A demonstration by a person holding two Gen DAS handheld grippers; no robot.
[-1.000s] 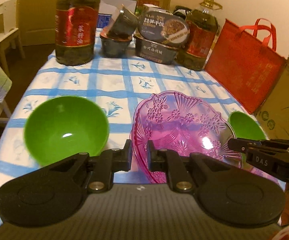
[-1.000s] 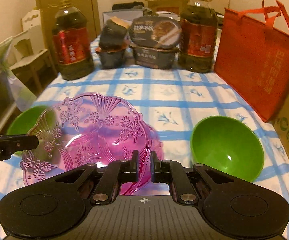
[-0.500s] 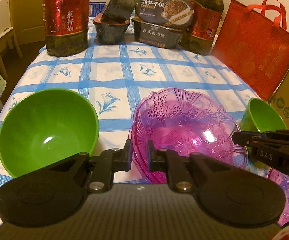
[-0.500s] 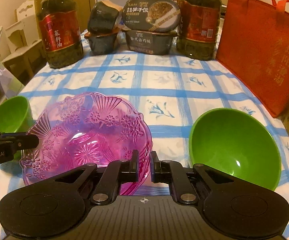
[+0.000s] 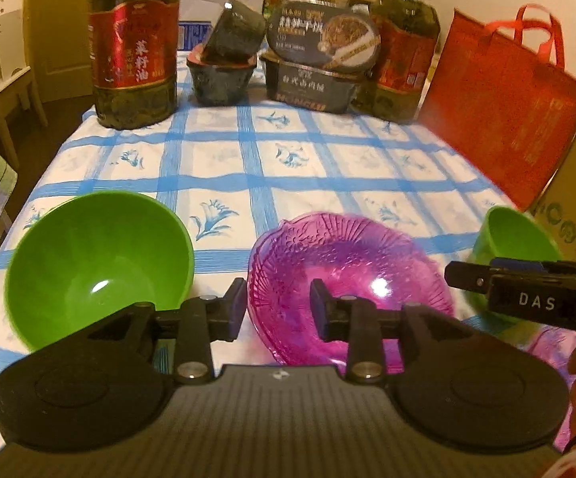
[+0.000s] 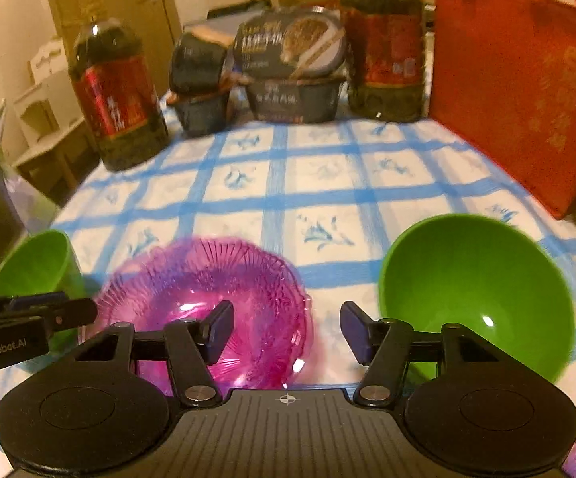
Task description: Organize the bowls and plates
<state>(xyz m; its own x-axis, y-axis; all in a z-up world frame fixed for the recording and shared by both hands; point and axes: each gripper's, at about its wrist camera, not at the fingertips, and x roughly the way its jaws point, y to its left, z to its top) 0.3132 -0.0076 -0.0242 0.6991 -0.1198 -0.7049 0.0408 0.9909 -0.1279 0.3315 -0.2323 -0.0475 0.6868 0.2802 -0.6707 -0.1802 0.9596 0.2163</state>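
A: Where is the pink glass bowl (image 5: 349, 279)?
B: On the checked surface (image 5: 327, 167), between two green bowls, one to the left (image 5: 96, 263) and one to the right (image 6: 475, 290).
A: And the tools?
B: The left hand-held gripper (image 5: 276, 310) gapes over the pink bowl's near left rim, gripping nothing. The right hand-held gripper (image 6: 286, 330) is spread wide and empty, between the pink bowl and the right green one.

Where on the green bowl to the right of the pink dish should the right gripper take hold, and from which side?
Probably the near rim of the green bowl, from the camera side: it sits upright with thin walls, so one finger inside, one outside. The right gripper is already open.
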